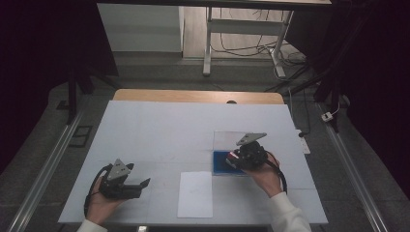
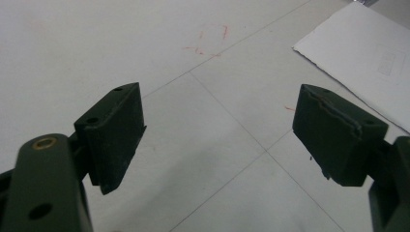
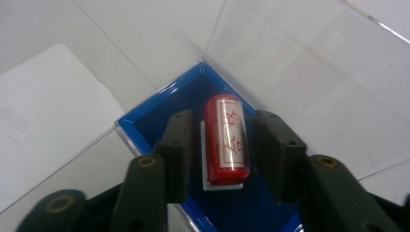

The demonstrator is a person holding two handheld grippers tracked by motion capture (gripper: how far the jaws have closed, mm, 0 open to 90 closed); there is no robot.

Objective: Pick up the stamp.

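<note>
High view, we see left claw [image 1: 140, 186] over the white worktop [image 1: 159, 130], paper sheet [image 1: 195, 194] to its right, left gripper view, jaws spread wide, right gripper view, right claw [image 3: 222, 140] flanking a red stamp [image 3: 226, 140] in the blue tray [image 3: 145, 123], we cannot tell whether it grips.

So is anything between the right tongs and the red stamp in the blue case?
Nothing visible. The right tongs straddle the red stamp lying in the blue case, one jaw on each side, with narrow gaps left. The clear lid is folded back.

A red stamp [image 3: 226, 140] with a white label lies, seemingly flat, in the blue-lined box [image 3: 145, 123].
</note>
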